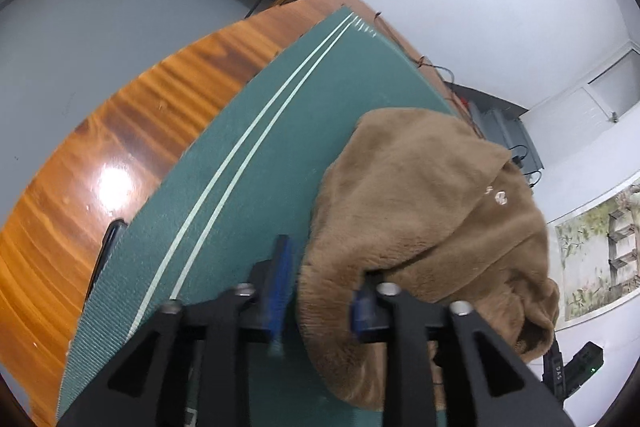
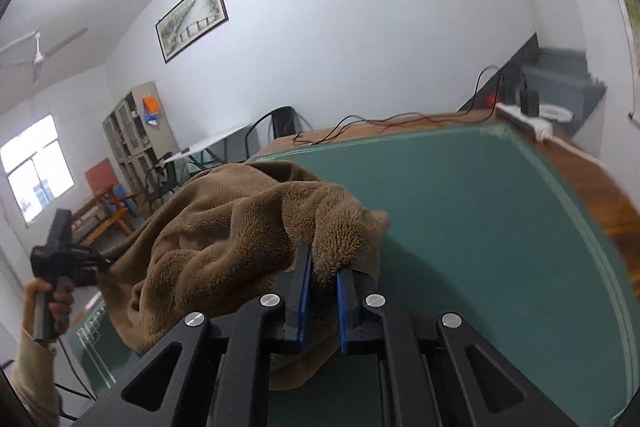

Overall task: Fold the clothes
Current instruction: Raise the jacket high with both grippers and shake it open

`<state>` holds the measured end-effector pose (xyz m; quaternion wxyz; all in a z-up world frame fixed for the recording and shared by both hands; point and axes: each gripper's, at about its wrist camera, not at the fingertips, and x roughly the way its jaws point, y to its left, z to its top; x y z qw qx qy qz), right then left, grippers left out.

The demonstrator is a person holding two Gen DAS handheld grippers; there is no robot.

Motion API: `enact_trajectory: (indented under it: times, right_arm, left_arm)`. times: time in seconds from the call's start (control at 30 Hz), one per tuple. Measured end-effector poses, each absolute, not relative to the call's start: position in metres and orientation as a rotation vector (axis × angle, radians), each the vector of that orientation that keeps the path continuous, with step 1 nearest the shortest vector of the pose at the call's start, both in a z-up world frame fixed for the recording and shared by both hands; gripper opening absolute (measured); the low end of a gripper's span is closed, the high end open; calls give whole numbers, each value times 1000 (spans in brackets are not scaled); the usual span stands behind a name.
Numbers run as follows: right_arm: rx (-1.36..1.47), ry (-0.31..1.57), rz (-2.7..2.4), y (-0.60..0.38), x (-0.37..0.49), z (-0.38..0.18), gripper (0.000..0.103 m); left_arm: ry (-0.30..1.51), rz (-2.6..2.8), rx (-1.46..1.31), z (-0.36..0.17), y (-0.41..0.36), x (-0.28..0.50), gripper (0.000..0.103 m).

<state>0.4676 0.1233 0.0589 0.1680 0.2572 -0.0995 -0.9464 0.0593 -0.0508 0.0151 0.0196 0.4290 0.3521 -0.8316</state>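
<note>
Bench [image 1: 120, 131]: varnished wood, with a glare spot on the bare part in my left wrist view. A green mat [image 1: 224, 187] with two pale stripes covers most of it; in the right wrist view the same mat [image 2: 460, 227] runs out to the far edge, where black cables [image 2: 360, 121] trail across the wood.

Brown fleece garment [image 1: 432, 211]: bunched in a heap on the mat, not flat. From the right wrist view the garment [image 2: 224, 227] is lifted and draped between my two tools, with one end hanging toward the left one.

Right claw [image 2: 323, 269]: clenched on a fold of the fleece; the pile bulges out past the blue pads [image 2: 304, 287], which press on it from both sides.

Left claw [image 1: 320, 275]: partly parted. Its blue pads [image 1: 280, 279] are blurred. One stands over bare mat, the other is tucked in under the fleece edge (I cannot tell whether either pad presses on cloth). In the right wrist view the left claw [image 2: 102, 261] reaches the hanging end of the garment, with a hand [image 2: 56, 301] in a cream sleeve [image 2: 28, 367] on its handle.

A dark phone [image 1: 106, 247] lies on the wood just beside the mat's edge.
</note>
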Motion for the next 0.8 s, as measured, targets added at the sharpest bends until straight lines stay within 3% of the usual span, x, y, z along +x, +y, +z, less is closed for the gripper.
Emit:
enact_trajectory:
  times: [0.07, 0.17, 0.2, 0.23, 0.27, 0.3, 0.37, 0.4, 0.43, 0.47, 0.5, 0.63, 0.8]
  right_arm:
    - [748, -319, -2663, 131, 455, 58, 14]
    - [769, -375, -2610, 158, 424, 50, 21]
    - [780, -394, -2593, 162, 419, 46, 37]
    - [791, -414, -2576, 166, 414, 42, 66]
    - [802, -433, -2559, 171, 409, 39, 78]
    - [801, -451, -2556, 168, 409, 36, 83]
    - [815, -430, -2548, 201, 368, 32, 82]
    - [816, -430, -2568, 205, 364, 32, 78]
    - [813, -450, -2559, 204, 362, 32, 52]
    - [812, -470, -2535, 214, 352, 33, 33]
    - [816, -509, -2529, 219, 347, 33, 16]
    - [755, -620, -2546, 247, 339, 46, 12]
    - [449, -706, -2644, 291, 357, 116, 11]
  left_arm:
    - [1113, -2573, 1320, 13, -53, 61, 61]
    - [1135, -2572, 1321, 12, -53, 61, 70]
    - [1139, -2572, 1328, 11, -53, 60, 74]
    - [1141, -2571, 1339, 10, -52, 58, 75]
    - [1142, -2571, 1352, 8, -50, 56, 75]
    - [1139, -2572, 1366, 6, -49, 52, 75]
    - [1137, -2573, 1378, 3, -44, 45, 73]
    - [1137, -2575, 1389, 2, -41, 41, 53]
    - [1141, -2580, 1411, 1, -38, 37, 22]
    - [1156, -2582, 1434, 0, -35, 33, 12]
    - [1177, -2589, 1438, 2, -32, 31, 12]
    - [1274, -2704, 1327, 30, -28, 40, 11]
    - [1454, -2903, 1057, 107, -36, 68, 11]
